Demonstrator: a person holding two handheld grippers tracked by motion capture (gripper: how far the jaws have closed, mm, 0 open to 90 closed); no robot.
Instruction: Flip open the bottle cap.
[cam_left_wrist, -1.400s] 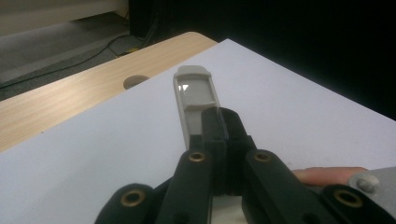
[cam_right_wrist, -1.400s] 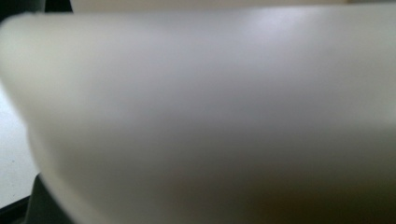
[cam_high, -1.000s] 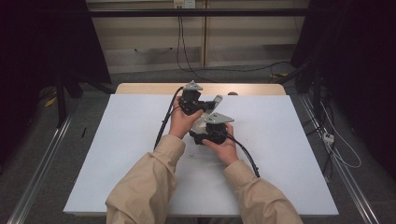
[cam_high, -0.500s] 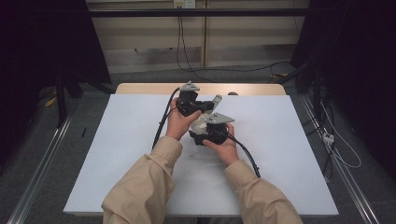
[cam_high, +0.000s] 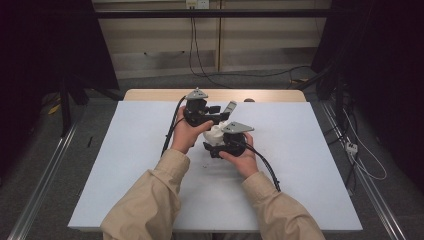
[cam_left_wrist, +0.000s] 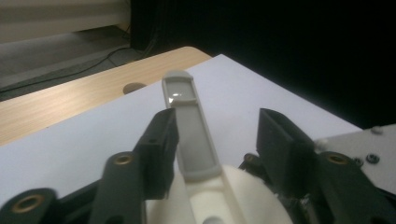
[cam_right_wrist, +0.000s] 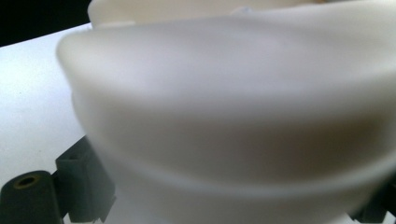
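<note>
A white rounded container (cam_high: 215, 134) with a flat grey handle (cam_high: 229, 107) sits at the middle of the table. My right gripper (cam_high: 220, 144) is shut on its white body (cam_right_wrist: 224, 116), which fills the space between the jaws of that gripper (cam_right_wrist: 224, 200). In the left gripper view the grey handle (cam_left_wrist: 189, 126) stands between the jaws of my left gripper (cam_left_wrist: 217, 121). These jaws have just been opening: the left one is close beside the handle and the right one is well apart from it. In the high view the left gripper (cam_high: 212, 109) points right toward the handle.
A white sheet (cam_high: 300, 165) covers the table, and a bare wooden strip (cam_high: 150, 95) with a round hole (cam_high: 248, 100) runs along the far edge. Cables trail from both grippers toward the person. Metal rails (cam_high: 40, 200) run along the floor at each side.
The left gripper has eased slightly left, and its jaws have come off the grey handle. The right hand and the white container have kept still.
</note>
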